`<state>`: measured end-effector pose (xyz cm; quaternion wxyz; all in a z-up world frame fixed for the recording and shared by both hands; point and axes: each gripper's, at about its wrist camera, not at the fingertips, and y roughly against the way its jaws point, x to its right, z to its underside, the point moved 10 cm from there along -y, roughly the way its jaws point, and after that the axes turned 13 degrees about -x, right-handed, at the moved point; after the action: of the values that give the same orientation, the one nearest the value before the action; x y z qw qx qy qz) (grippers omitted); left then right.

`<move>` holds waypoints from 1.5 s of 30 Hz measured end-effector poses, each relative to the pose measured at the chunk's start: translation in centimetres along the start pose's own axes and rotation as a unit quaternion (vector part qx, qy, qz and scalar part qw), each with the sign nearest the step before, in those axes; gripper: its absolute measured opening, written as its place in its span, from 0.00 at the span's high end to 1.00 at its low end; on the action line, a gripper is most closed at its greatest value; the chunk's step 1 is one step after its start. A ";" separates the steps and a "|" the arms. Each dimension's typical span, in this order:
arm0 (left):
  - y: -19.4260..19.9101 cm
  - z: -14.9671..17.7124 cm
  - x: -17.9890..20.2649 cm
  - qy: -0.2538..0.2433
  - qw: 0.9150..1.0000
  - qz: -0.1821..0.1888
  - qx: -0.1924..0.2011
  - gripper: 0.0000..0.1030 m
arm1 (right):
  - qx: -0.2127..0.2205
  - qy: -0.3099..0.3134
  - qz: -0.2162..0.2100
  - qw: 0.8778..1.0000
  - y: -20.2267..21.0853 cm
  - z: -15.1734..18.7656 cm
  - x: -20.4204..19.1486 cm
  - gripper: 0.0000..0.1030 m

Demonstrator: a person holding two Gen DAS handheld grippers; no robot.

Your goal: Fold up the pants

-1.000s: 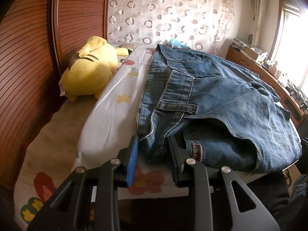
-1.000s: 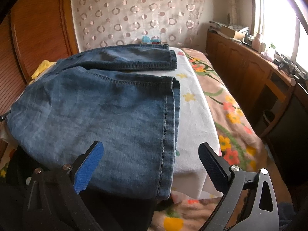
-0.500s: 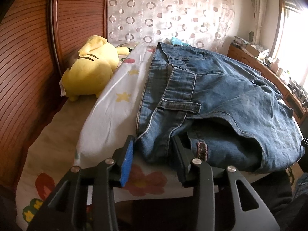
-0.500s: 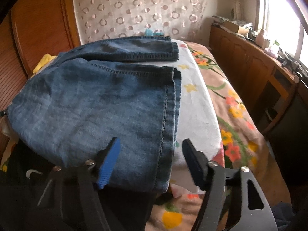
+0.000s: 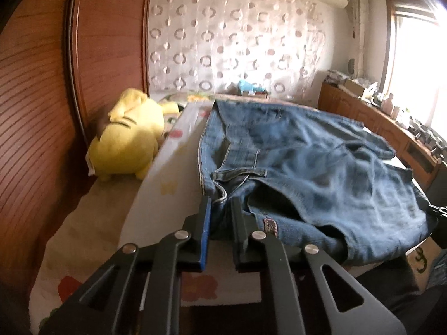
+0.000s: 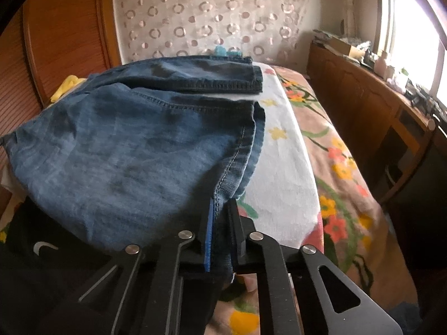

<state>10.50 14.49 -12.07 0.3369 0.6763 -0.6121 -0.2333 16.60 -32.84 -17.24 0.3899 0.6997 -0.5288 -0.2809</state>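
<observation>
My left gripper jaws are closing, pinching the waistband of the blue denim pants on the bed. My right gripper jaws, spread a moment ago, now pinch the hem at six o'clock. Both ends held, I judge lifting comes next.

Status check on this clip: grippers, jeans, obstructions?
Left gripper closing on jeans waistband. Right gripper shut on hem. Yellow plush beside the jeans, apart.
</observation>
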 end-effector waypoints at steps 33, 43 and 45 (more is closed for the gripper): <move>0.0 -6.4 5.0 -0.056 0.998 0.002 0.041 0.94 | 0.016 0.062 -0.037 0.997 -3.8 -12.6 -3.7 0.81; -0.1 -5.8 5.4 -0.054 0.998 0.010 0.036 0.94 | 0.032 0.027 -0.037 0.998 0.3 -9.1 -1.3 0.50; -0.2 -5.7 5.5 -0.055 0.998 0.010 0.036 0.94 | 0.031 0.017 -0.039 0.999 0.9 -8.0 -0.9 0.50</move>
<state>15.58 10.06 -7.88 0.2804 0.6685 -0.6441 -0.2441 22.35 -30.11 -12.18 0.3651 0.7363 -0.5029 -0.2676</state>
